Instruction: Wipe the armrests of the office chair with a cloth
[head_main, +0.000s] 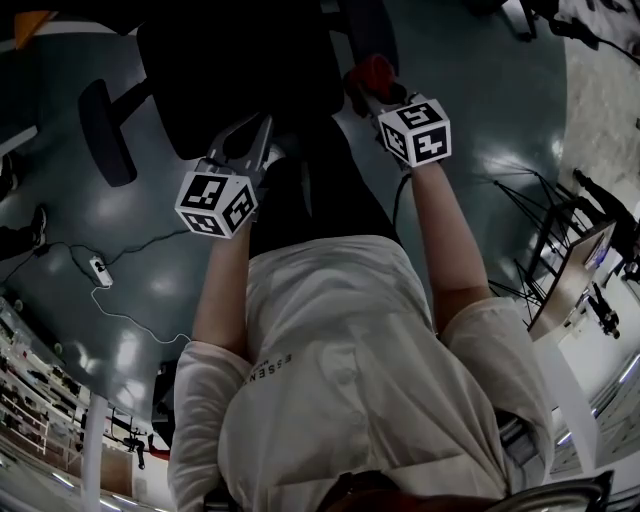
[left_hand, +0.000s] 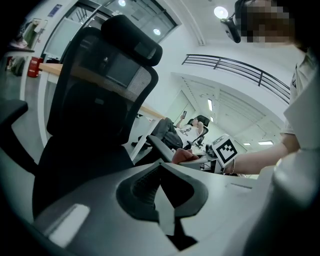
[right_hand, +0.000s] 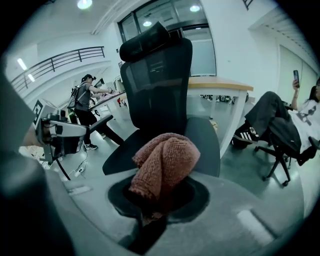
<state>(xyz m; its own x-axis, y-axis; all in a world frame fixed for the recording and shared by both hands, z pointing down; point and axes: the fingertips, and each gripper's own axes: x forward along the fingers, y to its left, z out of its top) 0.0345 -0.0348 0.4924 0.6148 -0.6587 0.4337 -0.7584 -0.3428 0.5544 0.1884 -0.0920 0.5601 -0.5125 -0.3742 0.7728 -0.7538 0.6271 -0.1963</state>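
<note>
The black office chair (head_main: 235, 70) stands right in front of me, its mesh back (right_hand: 157, 70) facing both gripper views. Its left armrest (head_main: 105, 130) sticks out at the head view's left. My right gripper (head_main: 378, 88) is shut on a reddish knitted cloth (right_hand: 162, 162), bunched up between its jaws. In the left gripper view the cloth (left_hand: 182, 156) sits at the near end of the chair's right armrest (left_hand: 159, 146); whether it touches I cannot tell. My left gripper (head_main: 250, 135) hangs over the seat's front edge, shut, holding nothing.
A power strip (head_main: 97, 268) with a white cable lies on the floor at the left. A stand with a screen (head_main: 575, 270) is at the right. A person sits in another chair (right_hand: 287, 127) beyond a desk (right_hand: 220, 85); another person (right_hand: 84, 102) stands behind.
</note>
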